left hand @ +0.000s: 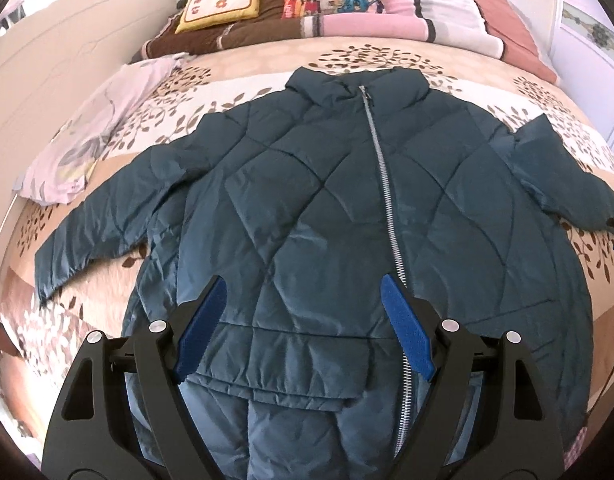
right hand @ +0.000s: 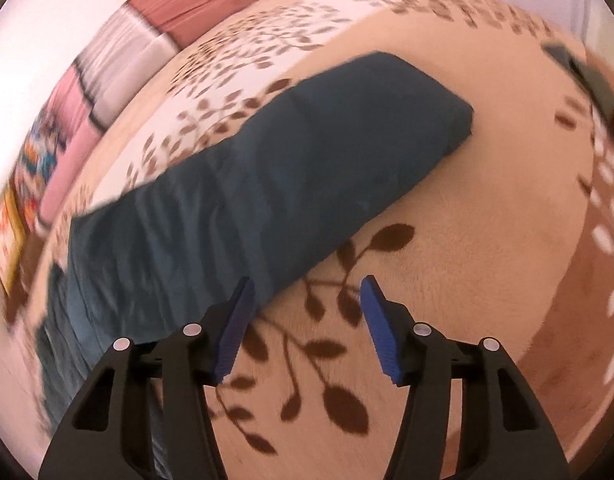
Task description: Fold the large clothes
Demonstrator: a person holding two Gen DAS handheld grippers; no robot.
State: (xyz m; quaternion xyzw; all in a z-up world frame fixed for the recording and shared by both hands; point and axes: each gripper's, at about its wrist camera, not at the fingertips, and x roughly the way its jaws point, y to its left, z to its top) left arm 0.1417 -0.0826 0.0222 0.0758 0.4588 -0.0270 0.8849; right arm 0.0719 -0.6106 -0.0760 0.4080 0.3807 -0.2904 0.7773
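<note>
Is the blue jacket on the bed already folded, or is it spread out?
Mostly spread out. The jacket lies flat, zipped, both sleeves extended sideways on the bedspread. Only its bottom hem is turned up.

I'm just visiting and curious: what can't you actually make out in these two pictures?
- Jacket hem: left wrist view, hidden behind the left gripper.
- Right sleeve cuff: right wrist view, smeared by motion blur.
- Dark object at the bedspread edge: right wrist view, too blurred to identify.
- Right gripper: empty.
</note>
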